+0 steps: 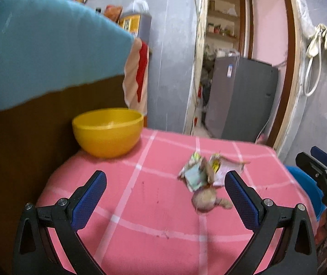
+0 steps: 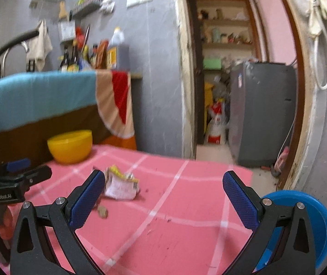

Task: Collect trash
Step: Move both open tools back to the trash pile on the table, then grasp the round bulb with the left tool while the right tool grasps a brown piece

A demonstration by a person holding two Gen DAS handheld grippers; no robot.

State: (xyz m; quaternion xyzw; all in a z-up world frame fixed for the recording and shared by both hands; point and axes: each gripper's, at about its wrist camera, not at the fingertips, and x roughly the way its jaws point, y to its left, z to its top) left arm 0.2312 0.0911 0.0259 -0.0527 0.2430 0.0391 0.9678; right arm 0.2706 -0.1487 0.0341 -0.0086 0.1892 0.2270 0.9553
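Note:
A heap of crumpled wrappers (image 1: 207, 171) lies on the pink checked cloth (image 1: 154, 206), with a brown peel-like scrap (image 1: 205, 199) just in front of it. My left gripper (image 1: 165, 188) hangs open above the cloth, the heap close to its right finger (image 1: 241, 194). In the right wrist view the wrappers (image 2: 121, 183) sit beside the left finger (image 2: 87, 197) of my open right gripper (image 2: 163, 190), and a small brown scrap (image 2: 102, 212) lies near them. Neither gripper holds anything. A yellow bowl (image 1: 108, 130) stands at the cloth's far left corner.
A blue round bin (image 2: 301, 226) stands low at the right, past the table edge. A dark board draped with a turquoise towel (image 1: 39, 52) rises behind the bowl. Beyond the table are a grey wall, a doorway and a grey appliance (image 1: 243, 100). Small crumbs dot the cloth.

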